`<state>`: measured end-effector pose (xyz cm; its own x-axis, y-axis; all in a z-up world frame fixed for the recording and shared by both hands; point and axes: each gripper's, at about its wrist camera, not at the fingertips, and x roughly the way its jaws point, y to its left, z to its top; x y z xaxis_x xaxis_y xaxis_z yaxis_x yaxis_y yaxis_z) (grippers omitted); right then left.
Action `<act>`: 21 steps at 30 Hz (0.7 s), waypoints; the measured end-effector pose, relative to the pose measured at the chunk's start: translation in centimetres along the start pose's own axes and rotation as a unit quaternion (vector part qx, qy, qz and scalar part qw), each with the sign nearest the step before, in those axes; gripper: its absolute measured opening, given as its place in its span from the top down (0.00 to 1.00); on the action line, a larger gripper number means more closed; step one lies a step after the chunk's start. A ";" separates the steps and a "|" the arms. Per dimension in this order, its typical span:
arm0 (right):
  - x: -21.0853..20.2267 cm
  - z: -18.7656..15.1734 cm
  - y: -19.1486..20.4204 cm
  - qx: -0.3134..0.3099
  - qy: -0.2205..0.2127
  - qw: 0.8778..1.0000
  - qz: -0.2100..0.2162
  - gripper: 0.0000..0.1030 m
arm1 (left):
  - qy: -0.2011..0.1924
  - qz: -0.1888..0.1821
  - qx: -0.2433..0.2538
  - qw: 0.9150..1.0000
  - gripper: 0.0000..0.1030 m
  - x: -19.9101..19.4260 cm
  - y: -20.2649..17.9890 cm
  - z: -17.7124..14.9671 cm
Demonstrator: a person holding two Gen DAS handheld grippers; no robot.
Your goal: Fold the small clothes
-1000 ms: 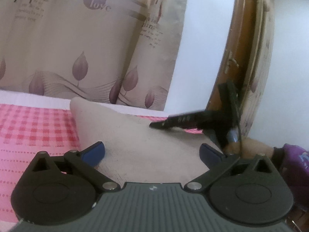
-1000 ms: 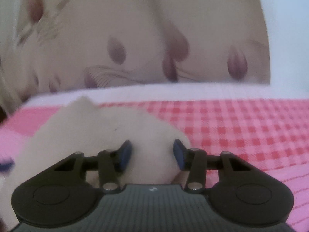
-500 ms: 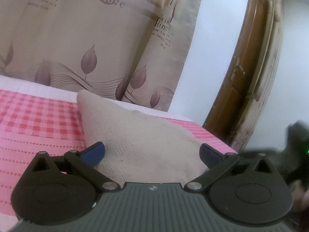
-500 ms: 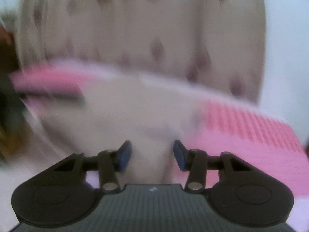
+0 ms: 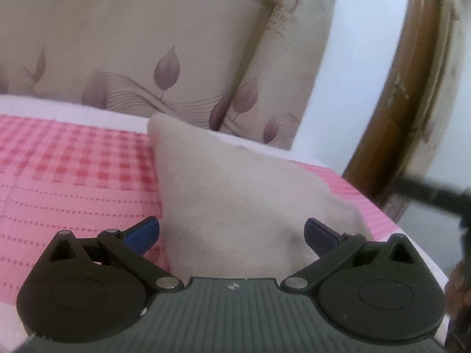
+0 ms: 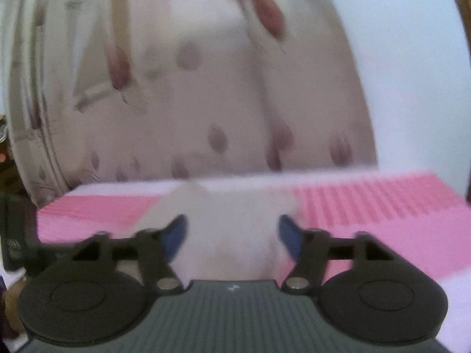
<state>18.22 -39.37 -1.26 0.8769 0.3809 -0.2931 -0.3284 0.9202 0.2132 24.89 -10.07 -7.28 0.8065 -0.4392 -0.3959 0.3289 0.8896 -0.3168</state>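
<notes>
Jaws of the left gripper [image 5: 231, 232] stood spread over a cream knit garment [image 5: 235, 194]; the right gripper [image 6: 232, 232] was opening, empty.

Leaf-print beige curtain [image 5: 164, 58] behind pink checked bedspread [image 5: 59, 158]; brown wooden door [image 5: 391, 117], white wall [image 5: 356, 58].

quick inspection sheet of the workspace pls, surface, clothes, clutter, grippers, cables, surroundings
surface: pink checked bedcover, white strip along its far edge.
job's things: one beige garment lying on the cover, one corner pointing to the far edge.
clutter: nothing seen.
grippers: left gripper open, jaws wide over the garment's near edge, not pinching. right gripper jaws opening, garment seen between them, pads clear of it; view blurred.
cables: nothing seen.
surroundings: leaf-print curtain, white wall, brown wooden door frame.
</notes>
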 end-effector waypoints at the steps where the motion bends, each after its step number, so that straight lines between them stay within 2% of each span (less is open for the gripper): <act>1: 0.8 0.6 0.7 -0.014 -0.003 1.000 -0.008 0.23 | -0.002 0.001 0.001 1.000 0.00 -0.1 0.0 0.0; 5: 5.4 0.7 1.2 -0.040 0.040 0.997 -0.048 0.23 | 0.001 0.017 0.011 1.000 0.00 0.1 -0.1 0.0; 8: 9.1 -2.3 1.0 -0.058 0.114 0.988 -0.086 0.23 | 0.001 0.029 0.018 0.999 0.00 0.1 -0.3 -0.2; 10: 9.4 -3.9 -0.6 -0.005 0.110 0.991 -0.069 0.15 | 0.004 0.035 0.022 0.999 0.00 0.2 -0.4 -0.2; 11: 9.5 -3.7 -1.2 0.011 0.116 0.991 -0.070 0.06 | 0.004 0.037 0.022 0.999 0.00 0.2 -0.4 -0.2; 12: 9.9 -3.7 -1.7 0.025 0.128 0.989 -0.068 0.01 | 0.003 0.039 0.023 0.999 0.00 0.2 -0.4 -0.2; 15: 10.4 -3.8 -2.4 0.049 0.137 0.988 -0.060 0.00 | 0.005 0.048 0.029 0.998 0.00 0.3 -0.7 -0.2; 21: 9.6 -3.8 -1.8 0.032 0.126 0.989 -0.071 0.00 | 0.006 0.056 0.033 0.998 0.00 0.3 -0.8 -0.2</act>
<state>25.86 -37.07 -8.04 0.7950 0.2653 -0.5455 -0.1774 0.9617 0.2091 24.77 -10.88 -7.31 0.8345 -0.3377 -0.4355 0.2693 0.9394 -0.2124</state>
